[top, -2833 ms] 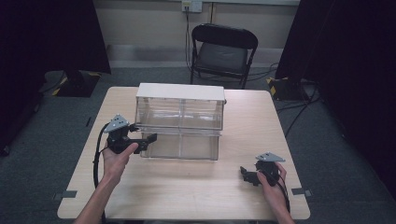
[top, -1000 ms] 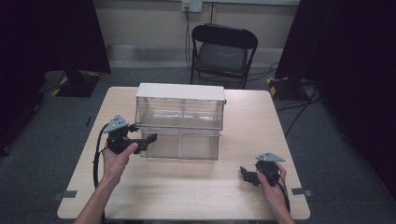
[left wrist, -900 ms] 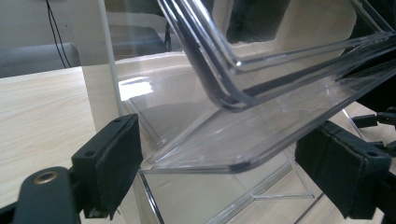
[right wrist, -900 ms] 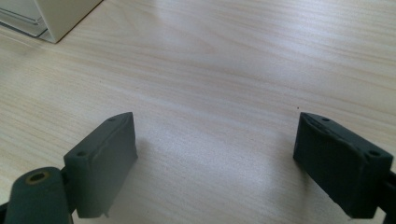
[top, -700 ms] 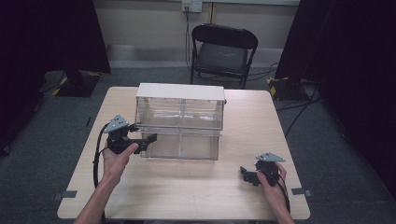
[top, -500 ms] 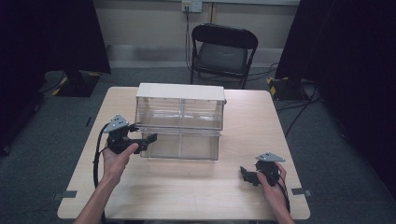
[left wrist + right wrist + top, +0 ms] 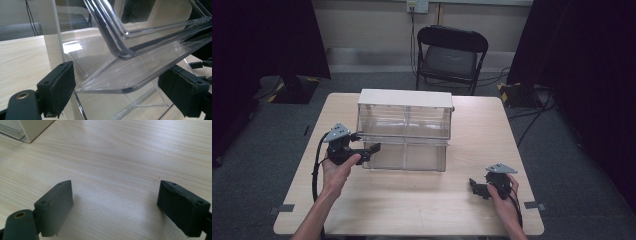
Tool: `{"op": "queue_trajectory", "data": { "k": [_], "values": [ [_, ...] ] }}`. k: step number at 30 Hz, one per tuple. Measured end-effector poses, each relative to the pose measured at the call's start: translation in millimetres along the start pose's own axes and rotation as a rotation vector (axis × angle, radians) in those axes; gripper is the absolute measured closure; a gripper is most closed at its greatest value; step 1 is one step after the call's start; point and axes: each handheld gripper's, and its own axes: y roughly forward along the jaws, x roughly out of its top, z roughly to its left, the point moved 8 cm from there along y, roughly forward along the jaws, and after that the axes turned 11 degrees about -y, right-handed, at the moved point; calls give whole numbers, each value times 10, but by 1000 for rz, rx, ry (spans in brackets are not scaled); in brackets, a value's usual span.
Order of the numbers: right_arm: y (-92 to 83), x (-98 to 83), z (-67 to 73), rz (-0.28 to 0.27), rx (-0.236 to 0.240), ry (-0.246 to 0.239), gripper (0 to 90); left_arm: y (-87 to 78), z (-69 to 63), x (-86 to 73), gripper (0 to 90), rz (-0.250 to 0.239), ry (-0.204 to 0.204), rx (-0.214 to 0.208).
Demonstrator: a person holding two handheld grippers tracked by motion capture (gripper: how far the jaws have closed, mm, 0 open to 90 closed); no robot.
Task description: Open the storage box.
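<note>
I see a clear plastic drawer cabinet with a cream top [image 7: 404, 129] standing at the centre of the pale wooden table [image 7: 422, 200] in the high view. My left gripper [image 7: 371, 150] sits at the cabinet's lower left corner, held in the left hand [image 7: 337, 172]. In the left gripper view its jaws are spread wide, one on each side of the protruding front lip of a transparent drawer [image 7: 140, 50], with no pad touching the plastic. My right gripper [image 7: 475, 186] rests low at the lower right of the high view, well apart from the cabinet, in the right hand [image 7: 504, 197]. Its jaws stand apart over bare wood in the right gripper view. A black folding chair [image 7: 451, 55] stands beyond the table, at top centre.
</note>
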Motion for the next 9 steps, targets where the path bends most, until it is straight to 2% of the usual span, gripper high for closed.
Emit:
{"op": "queue_trajectory", "data": {
  "k": [9],
  "values": [
    [0, 0, -1, 0, 0, -1, 125, 6, 6, 0, 138, 9, -4, -2]
  ]
}}
